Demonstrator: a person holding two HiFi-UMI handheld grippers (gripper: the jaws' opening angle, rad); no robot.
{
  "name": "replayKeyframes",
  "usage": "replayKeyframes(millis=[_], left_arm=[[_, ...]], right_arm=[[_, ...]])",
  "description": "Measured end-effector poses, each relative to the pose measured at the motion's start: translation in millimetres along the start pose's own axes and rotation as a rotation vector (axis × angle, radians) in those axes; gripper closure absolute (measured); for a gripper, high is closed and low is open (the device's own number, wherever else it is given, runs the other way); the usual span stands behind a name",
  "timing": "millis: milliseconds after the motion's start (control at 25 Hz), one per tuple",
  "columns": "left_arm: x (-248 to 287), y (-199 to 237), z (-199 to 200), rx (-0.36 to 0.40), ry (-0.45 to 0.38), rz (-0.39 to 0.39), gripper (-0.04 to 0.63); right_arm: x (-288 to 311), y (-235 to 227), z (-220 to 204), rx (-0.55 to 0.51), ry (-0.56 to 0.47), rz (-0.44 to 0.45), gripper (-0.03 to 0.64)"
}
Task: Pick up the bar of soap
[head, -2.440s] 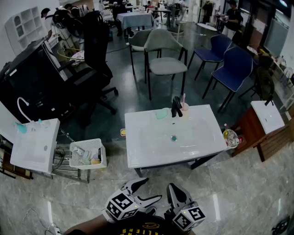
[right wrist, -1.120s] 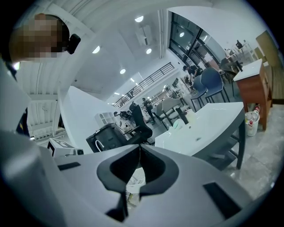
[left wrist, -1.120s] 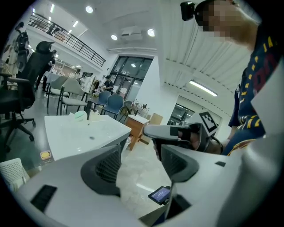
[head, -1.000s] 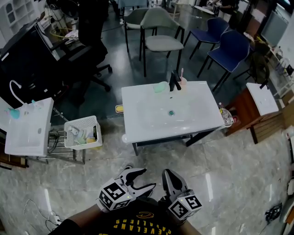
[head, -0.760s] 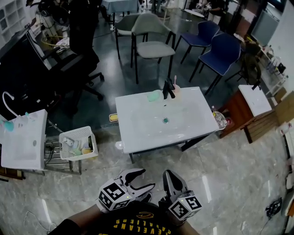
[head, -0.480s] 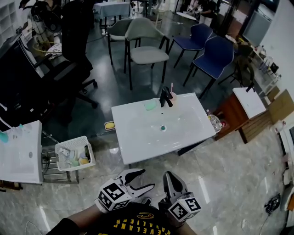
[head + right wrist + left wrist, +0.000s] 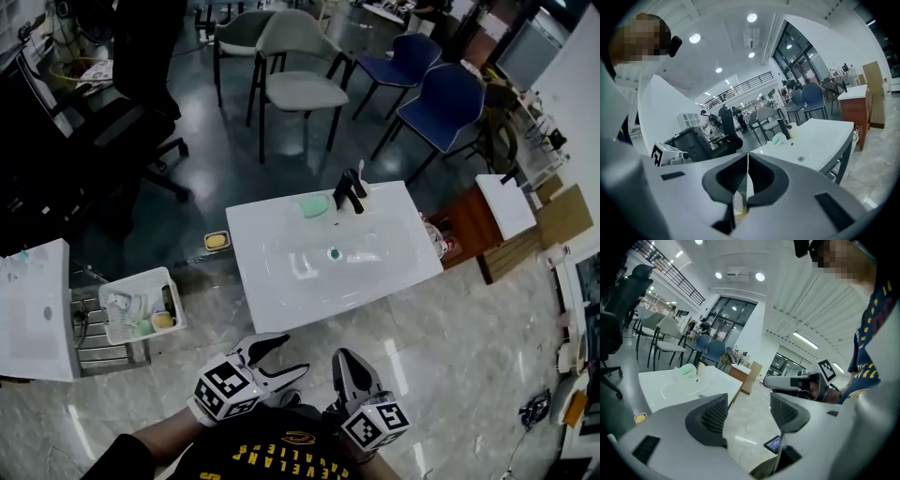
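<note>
My left tool is open and empty, and my right tool is closed on nothing. Both are well short of the counter. The pale green bar of soap lies beside the faucet. I'd close in first, then straddle the bar squarely.

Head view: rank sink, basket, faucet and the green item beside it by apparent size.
1. sink, largest by far
2. basket
3. faucet and green item: they look about alike, so I won't rank them against each other.
</note>
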State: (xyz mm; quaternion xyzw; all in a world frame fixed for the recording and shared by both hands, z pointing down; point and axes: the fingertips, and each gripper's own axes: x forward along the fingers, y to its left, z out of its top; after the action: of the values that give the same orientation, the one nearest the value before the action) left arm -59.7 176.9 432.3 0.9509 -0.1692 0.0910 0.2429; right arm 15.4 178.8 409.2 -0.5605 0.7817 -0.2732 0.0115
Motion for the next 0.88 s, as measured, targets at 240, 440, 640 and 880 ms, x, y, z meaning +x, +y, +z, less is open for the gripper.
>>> replayKeyframes(millis=[240, 440, 640, 880], left_arm=[[-7, 24, 11, -0.015, -0.011, 0.009, 0.298], [3, 30, 7, -0.059, 0.001, 0.011, 0.298], [16, 46, 16, -0.064, -0.003, 0.057, 0.298], [45, 60, 48, -0.054, -0.037, 0.153, 0.298]], right_arm=[[13, 10, 6, -0.03, 0.016, -0.012, 0.598], [24, -4, 5, 0.007, 0.033, -0.01, 0.598], [47, -18, 14, 0.015, 0.038, 0.041, 0.598], [77, -45, 50, 0.008, 0.027, 0.151, 0.598]])
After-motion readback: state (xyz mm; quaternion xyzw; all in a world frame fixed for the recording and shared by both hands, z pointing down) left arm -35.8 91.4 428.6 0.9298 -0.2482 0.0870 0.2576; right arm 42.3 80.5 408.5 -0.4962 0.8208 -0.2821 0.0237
